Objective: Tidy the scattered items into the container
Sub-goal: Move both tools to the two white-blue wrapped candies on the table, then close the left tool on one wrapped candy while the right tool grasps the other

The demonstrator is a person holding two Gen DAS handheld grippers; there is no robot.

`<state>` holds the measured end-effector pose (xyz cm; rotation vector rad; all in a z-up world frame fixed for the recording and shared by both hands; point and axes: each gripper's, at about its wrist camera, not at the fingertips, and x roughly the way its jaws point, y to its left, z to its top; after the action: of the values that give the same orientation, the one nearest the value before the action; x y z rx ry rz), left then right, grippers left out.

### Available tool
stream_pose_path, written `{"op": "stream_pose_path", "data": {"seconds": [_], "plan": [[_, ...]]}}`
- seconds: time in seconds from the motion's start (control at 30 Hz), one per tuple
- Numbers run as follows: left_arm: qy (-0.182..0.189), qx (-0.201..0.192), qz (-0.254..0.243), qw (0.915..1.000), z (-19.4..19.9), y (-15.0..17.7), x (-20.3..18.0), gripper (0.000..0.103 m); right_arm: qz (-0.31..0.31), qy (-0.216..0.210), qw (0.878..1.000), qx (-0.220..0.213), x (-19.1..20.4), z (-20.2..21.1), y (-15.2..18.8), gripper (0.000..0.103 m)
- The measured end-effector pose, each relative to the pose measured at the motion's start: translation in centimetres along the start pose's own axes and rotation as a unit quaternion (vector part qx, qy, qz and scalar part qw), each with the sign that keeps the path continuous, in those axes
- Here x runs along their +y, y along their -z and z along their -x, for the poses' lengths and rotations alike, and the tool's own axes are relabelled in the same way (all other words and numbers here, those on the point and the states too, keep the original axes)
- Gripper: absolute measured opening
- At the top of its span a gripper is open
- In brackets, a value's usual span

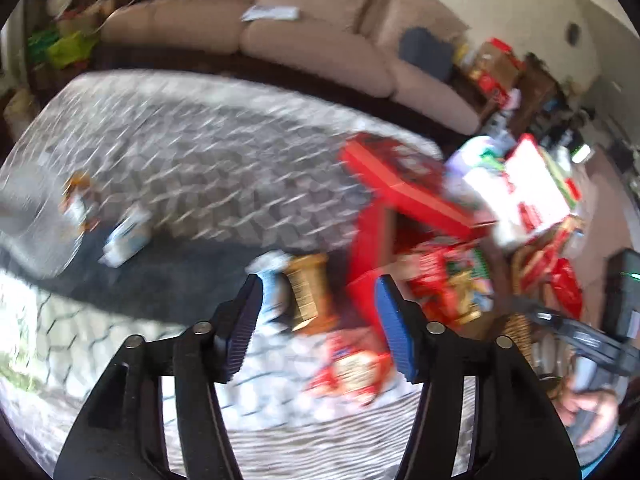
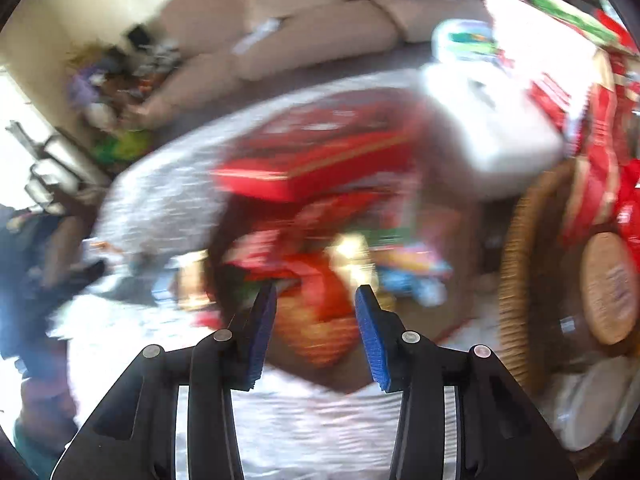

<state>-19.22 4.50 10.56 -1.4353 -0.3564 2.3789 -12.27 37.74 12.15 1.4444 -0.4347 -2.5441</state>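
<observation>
Both views are motion-blurred. My left gripper is open over a grey patterned rug, with nothing pressed between its blue pads. Beyond its tips lie a gold-brown item and a blue-white item. A red snack packet lies lower right of these. To the right stands a red box with its lid raised and packets inside. My right gripper is open above a red-orange packet, in front of the same red box.
A white-blue packet and an orange-white item lie on the rug at left. A beige sofa runs along the back. A wicker basket, a white box and red bags crowd the right. A person's hand shows at lower right.
</observation>
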Motion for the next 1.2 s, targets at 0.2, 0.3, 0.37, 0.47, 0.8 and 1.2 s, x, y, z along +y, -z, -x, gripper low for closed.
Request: {"op": "stream_pose_path", "data": {"seconds": [0.2,0.3,0.37,0.47,0.8,1.2], "plan": [[-0.019,0.012,0.063,0.9977,-1.5,1.7,5.9,0.058,0.047,-0.046,0.997,0.041,6.8,-3.7,3.2,0.049],[-0.033,0.0,0.076,0.9966,-0.9,1.4,8.0,0.058,0.053,-0.058,0.995,0.062,9.4,-6.5,4.2,0.05],[-0.056,-0.021,0.072,0.9956,-0.2,0.8,9.2,0.062,0.058,-0.06,0.994,0.069,11.3,-8.1,4.2,0.051],[-0.089,-0.031,0.049,0.9943,0.0,-0.4,10.6,0.068,0.063,-0.064,0.993,0.073,14.3,-10.6,3.4,0.051],[-0.169,-0.02,-0.039,0.9847,-4.6,-1.9,11.2,0.068,0.052,0.018,0.993,0.105,17.7,-20.2,0.8,0.054],[-0.139,-0.01,-0.032,0.9897,-6.8,-1.8,11.6,0.033,0.074,-0.012,0.992,0.103,17.1,-19.2,0.7,0.03]]}}
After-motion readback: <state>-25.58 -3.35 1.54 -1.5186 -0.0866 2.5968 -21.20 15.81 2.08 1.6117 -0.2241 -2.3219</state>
